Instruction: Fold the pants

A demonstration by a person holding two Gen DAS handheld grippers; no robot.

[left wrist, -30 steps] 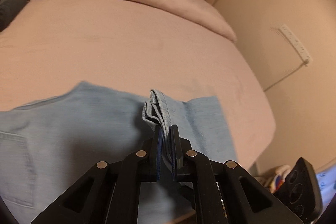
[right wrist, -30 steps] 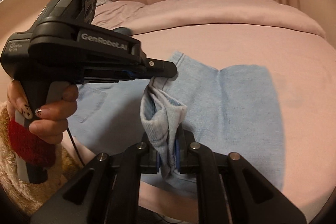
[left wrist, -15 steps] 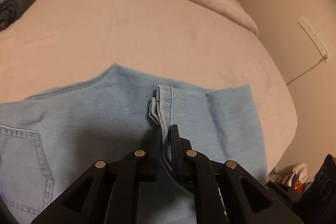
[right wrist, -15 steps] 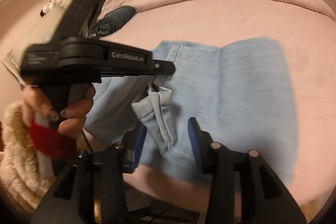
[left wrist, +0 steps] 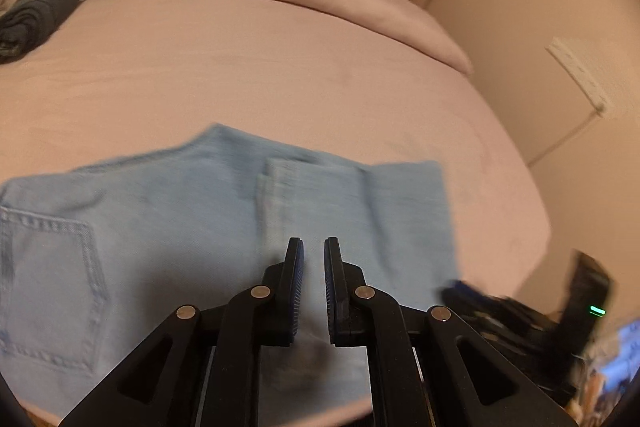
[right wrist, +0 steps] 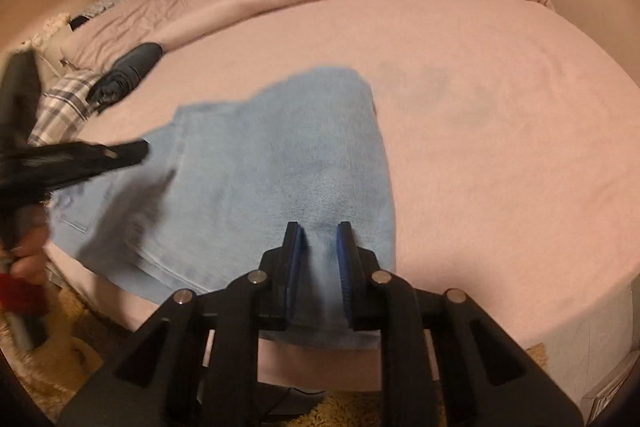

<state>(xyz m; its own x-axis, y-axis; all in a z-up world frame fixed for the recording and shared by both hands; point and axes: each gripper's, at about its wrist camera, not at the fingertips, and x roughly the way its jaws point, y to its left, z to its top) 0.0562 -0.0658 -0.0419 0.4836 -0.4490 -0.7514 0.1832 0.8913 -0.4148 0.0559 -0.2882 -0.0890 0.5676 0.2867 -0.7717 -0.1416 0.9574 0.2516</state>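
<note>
I am holding both tools above the near edge of the bed (right wrist: 500, 115), and the pants (right wrist: 280, 167) lie folded flat on the pink cover just ahead of them. In the right wrist view the right tool (right wrist: 320, 239) has nothing between its blue pads: there is a clear gap, the jaws are closing on air, and the denim beneath is only what lies on the bed. In the left wrist view the left tool (left wrist: 313, 259) shows a narrow slot between its pads and no cloth in it, so I read it as all but shut and empty.

From the right tool the folded bundle runs from 12 o'clock out toward 10 o'clock, its long axis slanting across the bed toward the left tool (right wrist: 80, 159), which blurs in at 9 o'clock. The square right end of the pants sits right under my right tool, so that hand is nearer to that end. From the left tool the back pocket (left wrist: 52, 275) lies at 9 o'clock and the hem strip (left wrist: 280, 187) at 12 o'clock, so the left hand is closer to the waist half.

I judge the next fold would bring one end over the other along that long axis.
</note>
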